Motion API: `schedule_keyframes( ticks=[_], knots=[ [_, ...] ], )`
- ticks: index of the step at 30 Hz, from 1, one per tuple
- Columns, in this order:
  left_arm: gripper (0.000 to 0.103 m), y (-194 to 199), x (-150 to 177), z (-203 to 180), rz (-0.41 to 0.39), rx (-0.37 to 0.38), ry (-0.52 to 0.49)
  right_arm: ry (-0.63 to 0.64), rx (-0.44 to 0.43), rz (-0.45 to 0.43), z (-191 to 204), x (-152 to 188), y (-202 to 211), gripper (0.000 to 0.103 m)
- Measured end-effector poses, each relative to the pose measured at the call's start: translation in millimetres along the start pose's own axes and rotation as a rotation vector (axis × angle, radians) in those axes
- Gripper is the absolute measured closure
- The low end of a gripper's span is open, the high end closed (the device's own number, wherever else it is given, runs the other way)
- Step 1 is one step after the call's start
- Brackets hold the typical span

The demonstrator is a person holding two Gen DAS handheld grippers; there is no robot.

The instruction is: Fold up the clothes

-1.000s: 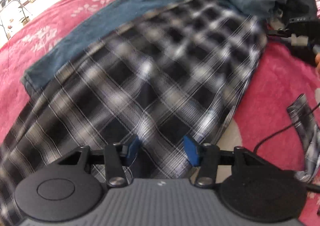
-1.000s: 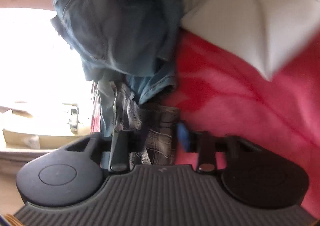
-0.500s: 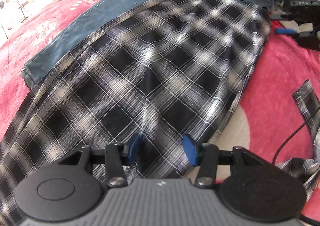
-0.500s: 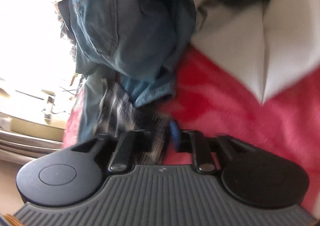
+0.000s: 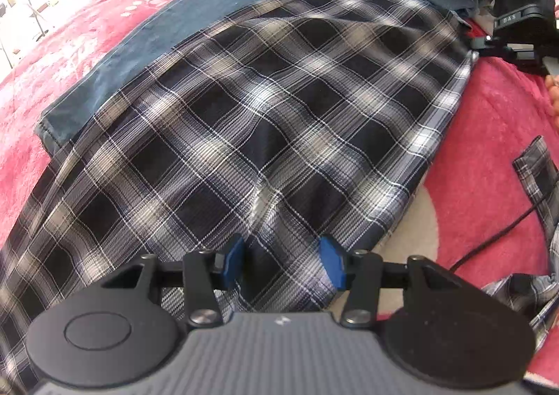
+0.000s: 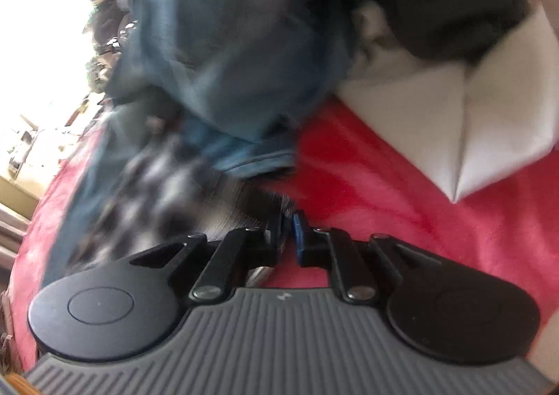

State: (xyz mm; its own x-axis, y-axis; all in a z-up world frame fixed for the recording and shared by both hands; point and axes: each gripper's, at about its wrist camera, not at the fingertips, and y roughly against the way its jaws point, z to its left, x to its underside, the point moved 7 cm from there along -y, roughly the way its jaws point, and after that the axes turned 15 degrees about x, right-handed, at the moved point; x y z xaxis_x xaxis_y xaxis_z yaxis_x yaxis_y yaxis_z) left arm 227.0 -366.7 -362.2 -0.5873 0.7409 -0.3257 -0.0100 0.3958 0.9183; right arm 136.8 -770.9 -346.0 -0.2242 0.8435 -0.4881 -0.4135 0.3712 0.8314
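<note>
Daylight floods in from my upper left in both views and burns that corner to white. My left view is sharp on the plaid shirt [image 5: 265, 122], bending at the edges. My right view is smeared with motion blur across the jeans [image 6: 227, 56]; the red blanket [image 6: 401, 213] stays clearer.

The left wrist camera looks steeply down past its own gripper [image 5: 283, 260], close over the plaid shirt [image 5: 265, 122] spreading ahead of it, while the right wrist camera faces slantwise from that shirt's [image 6: 164, 185] far corner, both views sharing shirt, jeans [image 6: 230, 56] and red blanket [image 5: 489, 136].
</note>
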Motion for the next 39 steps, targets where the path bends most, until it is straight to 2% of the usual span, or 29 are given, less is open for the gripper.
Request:
schedule_keyframes(
  ticks=[1,4,5,7,10,11,13,15,17,20,22,24,27,32,34,35,39],
  knots=[
    [0.052,0.0,0.9,-0.5,-0.001,0.0,-0.002,-0.049,-0.018,-0.017,-8.2,-4.3,-3.4,0.095],
    [0.052,1.6,3.9,-2.1,-0.008,-0.001,0.005,-0.1,0.046,-0.093,-30.4,-20.1,7.7,0.092],
    [0.052,2.9,5.1,-2.3,-0.011,-0.001,0.012,-0.098,0.017,-0.1,-31.3,-23.2,14.0,0.092],
    [0.052,5.6,8.9,-2.6,-0.013,0.0,0.027,0.012,-0.087,-0.091,-14.0,-20.6,26.9,0.092],
    [0.052,9.6,21.7,-1.7,0.004,-0.002,0.055,0.318,-0.262,-0.059,34.0,4.3,38.2,0.092],
    [0.052,11.7,27.9,-0.9,0.014,-0.005,0.068,0.405,-0.283,-0.043,46.1,13.6,36.5,0.092],
    [0.052,23.1,44.0,4.3,0.037,-0.01,0.123,0.488,-0.219,-0.037,54.8,20.0,19.9,0.091],
    [0.052,40.1,60.8,11.8,0.054,-0.014,0.191,0.401,-0.107,-0.017,38.7,7.4,-0.9,0.093],
    [0.05,70.3,82.9,25.3,0.046,-0.036,0.281,0.305,-0.125,-0.028,23.9,-7.8,16.8,0.09],
    [0.049,135.2,123.8,61.3,0.026,-0.137,0.461,0.161,-0.168,-0.048,1.7,-31.3,48.2,0.089],
    [0.049,183.3,154.7,84.6,0.0,-0.226,0.574,0.186,-0.191,-0.033,-5.6,-35.8,73.0,0.088],
    [0.049,255.1,204.1,109.1,-0.062,-0.368,0.691,0.22,-0.215,-0.015,-12.5,-39.4,98.1,0.088],
    [0.049,356.9,240.4,147.5,-0.159,-0.573,0.842,0.29,-0.228,0.04,-4.6,-34.0,123.8,0.088],
    [0.044,516.4,302.5,194.0,-0.301,-0.903,0.904,0.483,-0.244,0.138,41.9,-1.6,153.9,0.088],
    [0.044,562.5,341.3,191.1,-0.342,-0.998,0.917,0.553,-0.264,0.183,67.6,17.8,158.1,0.087],
    [0.043,582.4,351.0,206.1,-0.358,-1.027,0.922,0.582,-0.281,0.203,82.2,30.1,161.9,0.087],
    [0.043,622.5,435.8,204.8,-0.434,-1.058,0.951,0.656,-0.333,0.251,131.6,85.4,183.7,0.087]
  ],
)
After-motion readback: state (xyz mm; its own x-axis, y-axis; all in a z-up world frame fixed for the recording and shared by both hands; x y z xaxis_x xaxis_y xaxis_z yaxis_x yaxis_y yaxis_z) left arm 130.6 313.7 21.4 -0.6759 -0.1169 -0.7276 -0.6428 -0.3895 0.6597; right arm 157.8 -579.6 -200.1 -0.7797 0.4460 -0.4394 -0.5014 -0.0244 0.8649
